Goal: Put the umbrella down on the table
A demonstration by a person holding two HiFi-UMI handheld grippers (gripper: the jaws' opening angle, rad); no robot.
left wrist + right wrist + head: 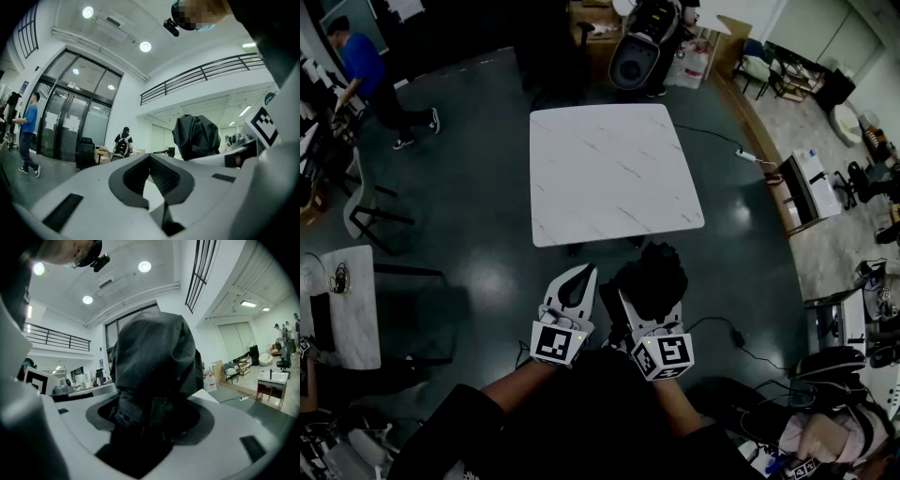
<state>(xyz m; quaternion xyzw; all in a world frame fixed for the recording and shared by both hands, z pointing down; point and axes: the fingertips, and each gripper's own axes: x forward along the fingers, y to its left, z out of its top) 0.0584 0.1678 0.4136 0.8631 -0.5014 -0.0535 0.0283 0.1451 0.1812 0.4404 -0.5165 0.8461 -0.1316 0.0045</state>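
Forearms (520, 384): two dark sleeves reach forward from the bottom of the head view, each ending in a gripper.
Right gripper (649, 298): fingers pinching a folded black umbrella (661, 267), kept wide apart by its bulk.
Umbrella: not yet on the table, carried in the air. The bundle juts past the fingertips, and its length seems to run in line with them, toward the table.
Left gripper (581, 277): fingers pressed together at the tips with nothing between them, just beside the right gripper.
Table (609, 169): bare white marbled top, straight ahead of both grippers. Its near edge lies just past the umbrella's far end.
Next move: the right hand alone carries the load, and it likely must go forward over the near edge and lower before letting go.
Risk: set too near the edge, the bundle could roll off.
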